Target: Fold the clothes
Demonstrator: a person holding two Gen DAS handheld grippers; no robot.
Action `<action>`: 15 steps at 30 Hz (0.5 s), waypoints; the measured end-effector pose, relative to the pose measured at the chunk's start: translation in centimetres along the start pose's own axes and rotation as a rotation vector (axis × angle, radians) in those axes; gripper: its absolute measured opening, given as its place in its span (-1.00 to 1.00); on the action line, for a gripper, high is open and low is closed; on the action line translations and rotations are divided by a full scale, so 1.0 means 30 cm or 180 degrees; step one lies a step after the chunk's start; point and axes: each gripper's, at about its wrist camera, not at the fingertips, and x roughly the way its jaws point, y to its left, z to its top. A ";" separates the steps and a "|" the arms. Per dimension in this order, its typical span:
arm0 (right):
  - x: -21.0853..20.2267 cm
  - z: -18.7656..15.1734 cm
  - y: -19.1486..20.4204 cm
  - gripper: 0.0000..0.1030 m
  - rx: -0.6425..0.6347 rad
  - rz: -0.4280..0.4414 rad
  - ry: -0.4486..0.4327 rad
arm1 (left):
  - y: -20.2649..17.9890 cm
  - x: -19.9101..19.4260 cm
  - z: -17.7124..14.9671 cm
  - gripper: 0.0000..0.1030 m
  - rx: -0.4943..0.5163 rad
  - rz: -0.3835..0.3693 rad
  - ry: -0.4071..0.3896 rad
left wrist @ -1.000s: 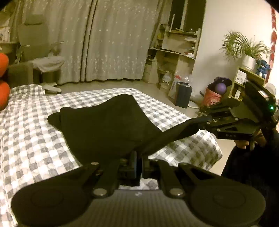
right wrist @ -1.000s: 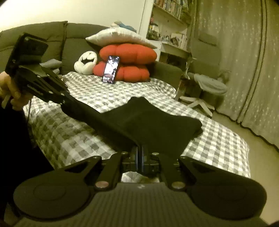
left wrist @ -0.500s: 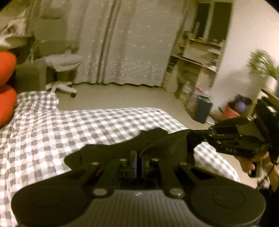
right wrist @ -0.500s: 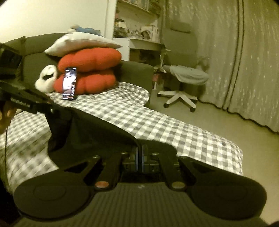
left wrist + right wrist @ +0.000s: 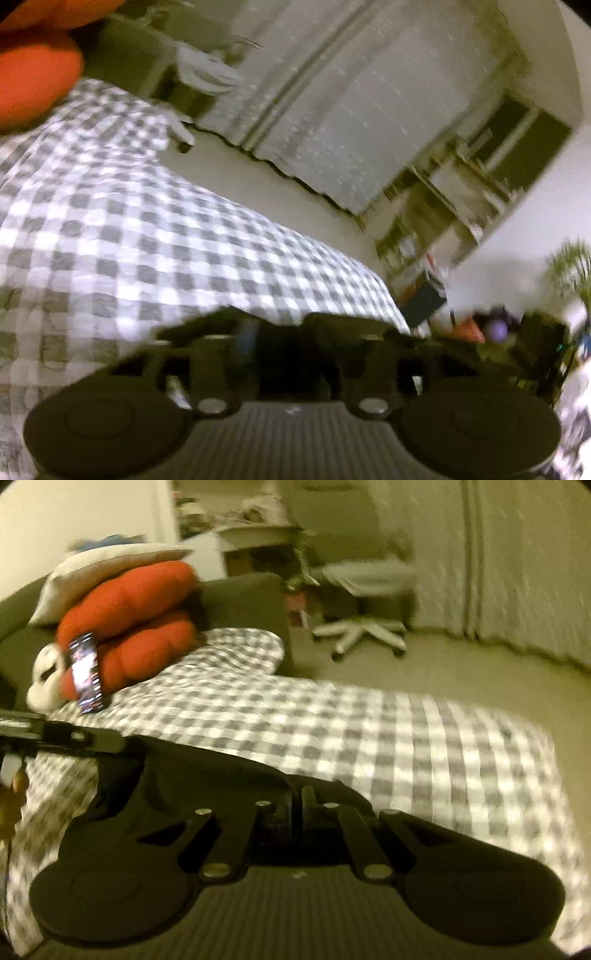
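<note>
Checked bedding covers the bed point(image 5: 424, 738). Your left gripper point(image 5: 284, 332) has just been opening, its jaws released, nothing clearly between them. Your right gripper point(image 5: 297, 808) has begun parting but looks clenched on the soft black garment point(image 5: 207, 775), bunched at your near edge. Let go early and the limp fold slumps.

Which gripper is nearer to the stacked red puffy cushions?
Left. The left gripper sits just below the red cushions; the right gripper is farther down the checkered bed, at the black garment.
</note>
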 end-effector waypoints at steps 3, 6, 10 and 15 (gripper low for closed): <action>0.006 0.002 -0.024 -0.70 0.0264 0.0105 0.0019 | 0.018 -0.013 -0.005 0.29 -0.0105 -0.0049 -0.0079; -0.012 0.007 -0.039 -0.70 0.0405 0.0192 -0.0008 | 0.019 -0.030 -0.012 0.34 -0.0129 -0.0060 -0.0132; -0.014 0.005 -0.024 -0.71 0.0262 0.0084 0.0001 | -0.023 -0.001 -0.031 0.24 0.0178 0.0113 -0.0049; -0.015 0.029 -0.005 -0.89 0.0171 -0.0087 -0.0251 | -0.086 0.055 -0.058 -0.70 0.0648 0.0615 0.0062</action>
